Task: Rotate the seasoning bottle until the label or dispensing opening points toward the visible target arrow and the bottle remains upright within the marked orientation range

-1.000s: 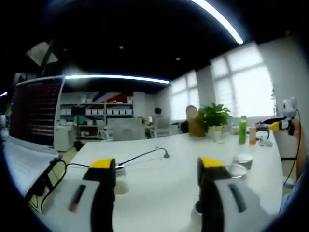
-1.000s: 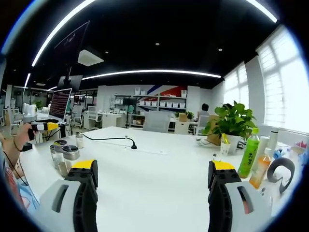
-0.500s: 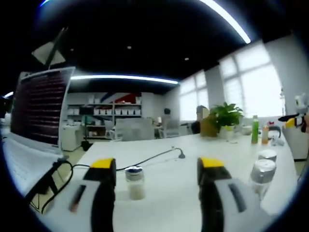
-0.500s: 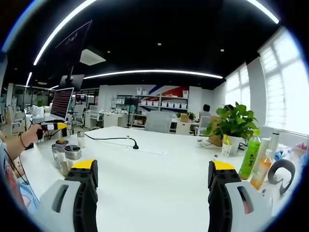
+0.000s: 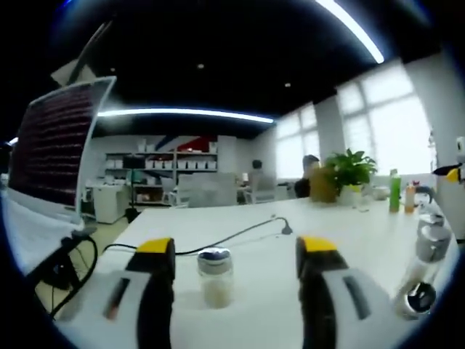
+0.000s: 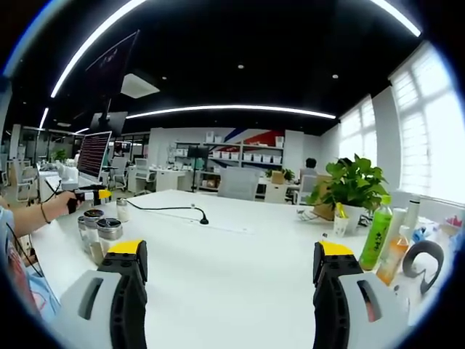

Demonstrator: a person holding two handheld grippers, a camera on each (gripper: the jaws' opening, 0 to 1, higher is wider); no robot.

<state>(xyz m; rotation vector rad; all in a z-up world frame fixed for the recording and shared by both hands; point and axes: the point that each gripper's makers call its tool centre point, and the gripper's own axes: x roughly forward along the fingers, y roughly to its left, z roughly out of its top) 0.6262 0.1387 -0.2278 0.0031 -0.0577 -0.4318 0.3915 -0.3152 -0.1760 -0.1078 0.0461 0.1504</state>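
A small clear seasoning bottle (image 5: 216, 277) with a silver cap and pale powder stands upright on the white table (image 5: 254, 305). It is just ahead of my left gripper (image 5: 235, 249), whose yellow-tipped jaws stand open and apart from it. In the right gripper view, a hand holds that left gripper (image 6: 96, 195) beside a cluster of silver-capped seasoning bottles (image 6: 107, 233) at the table's left. My right gripper (image 6: 231, 254) is open over bare table with nothing between its jaws.
A black cable (image 5: 243, 230) runs across the table behind the bottle. A tilted silver-capped bottle (image 5: 430, 251) is at the right edge. A laptop screen (image 5: 51, 145) stands at left. A plant (image 6: 352, 182), a green bottle (image 6: 377, 231) and an orange bottle (image 6: 393, 256) stand at right.
The left view has swung and closed in, so the small bottle now sits between its jaws. In the right view, the hand with the left gripper has come right, up to the bottles.
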